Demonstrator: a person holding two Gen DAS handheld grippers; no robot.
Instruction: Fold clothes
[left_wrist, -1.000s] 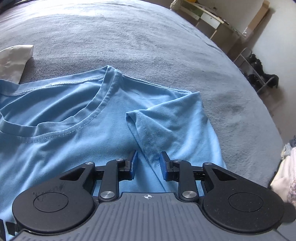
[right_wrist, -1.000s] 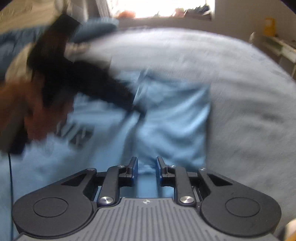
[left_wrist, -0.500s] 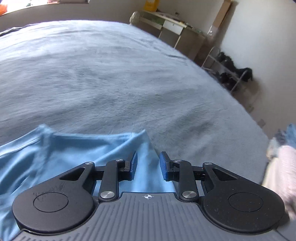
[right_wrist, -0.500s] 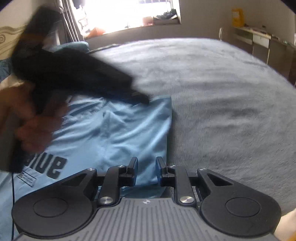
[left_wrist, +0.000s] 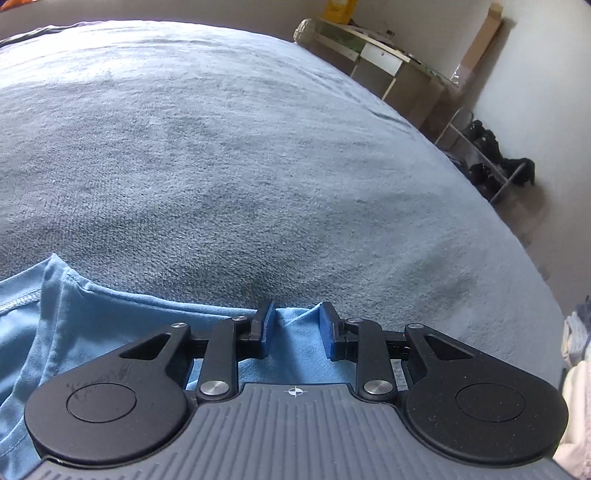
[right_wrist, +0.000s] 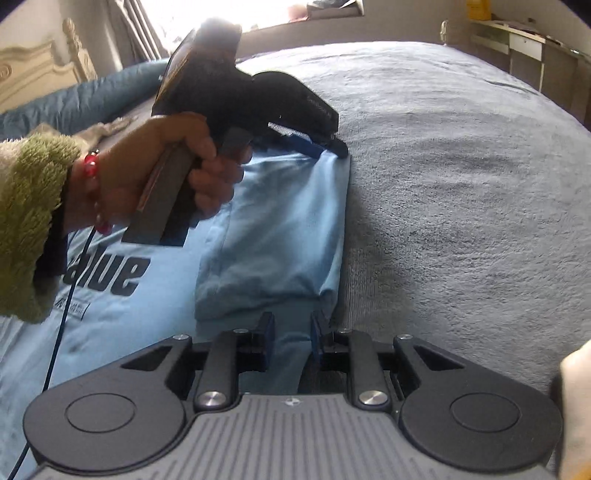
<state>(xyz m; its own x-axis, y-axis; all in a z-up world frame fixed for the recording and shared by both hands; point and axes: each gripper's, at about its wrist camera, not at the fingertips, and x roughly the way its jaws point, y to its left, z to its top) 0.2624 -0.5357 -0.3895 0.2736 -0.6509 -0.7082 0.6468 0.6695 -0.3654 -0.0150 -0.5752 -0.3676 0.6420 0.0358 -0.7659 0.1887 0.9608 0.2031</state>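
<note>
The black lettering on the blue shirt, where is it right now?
In the right wrist view the black lettering sits at the left, on the blue shirt spread over the grey bedspread, just below the hand gripping the left claw.

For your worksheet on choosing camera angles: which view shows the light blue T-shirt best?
The right wrist view: the T-shirt shows its folded side and printed lettering on the bed. The left wrist view catches only one edge and some stitching.

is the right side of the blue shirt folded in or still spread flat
Folded in: in the right wrist view the shirt has a straight doubled edge on the bed, its sleeve flap lying over the front.
</note>
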